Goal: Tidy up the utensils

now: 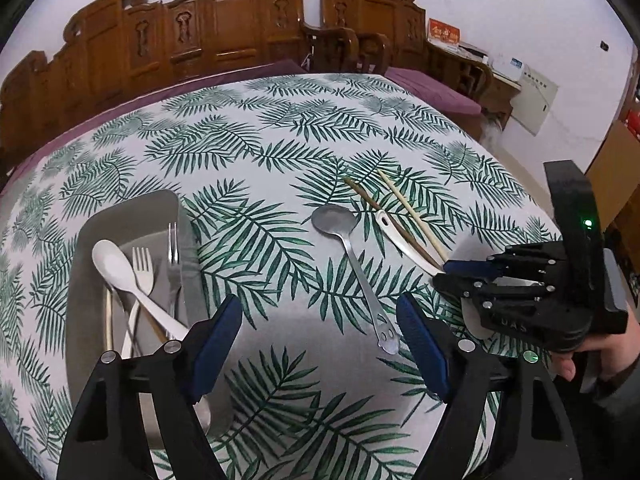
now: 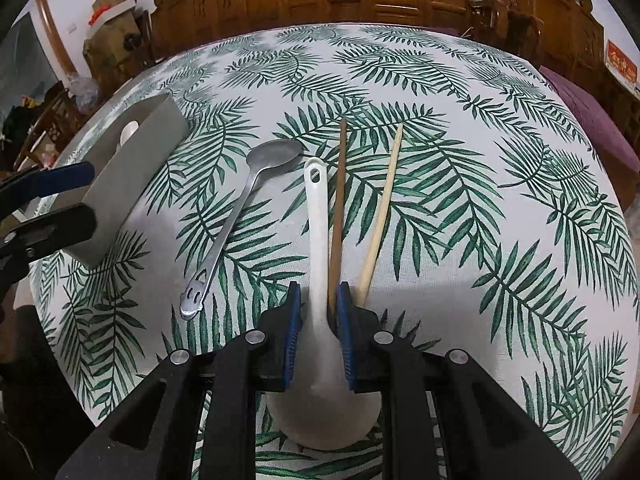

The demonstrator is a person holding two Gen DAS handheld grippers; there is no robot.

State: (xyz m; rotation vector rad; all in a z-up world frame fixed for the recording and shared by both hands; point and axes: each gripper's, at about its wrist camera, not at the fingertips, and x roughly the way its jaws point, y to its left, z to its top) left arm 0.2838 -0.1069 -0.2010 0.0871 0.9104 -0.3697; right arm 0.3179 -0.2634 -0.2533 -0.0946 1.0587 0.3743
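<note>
My right tongs (image 2: pixel 318 308) closed around white ladle (image 2: pixel 318 240) handle, ladle lying on bench (image 2: pixel 500 160) touching brown chopstick (image 2: pixel 339 200). Pale chopstick (image 2: pixel 384 208) just beside. Metal spoon (image 2: pixel 236 216) left of ladle. My left tongs (image 1: pixel 320 340) open, near grey tray (image 1: pixel 84 280) holding cutlery.
</note>
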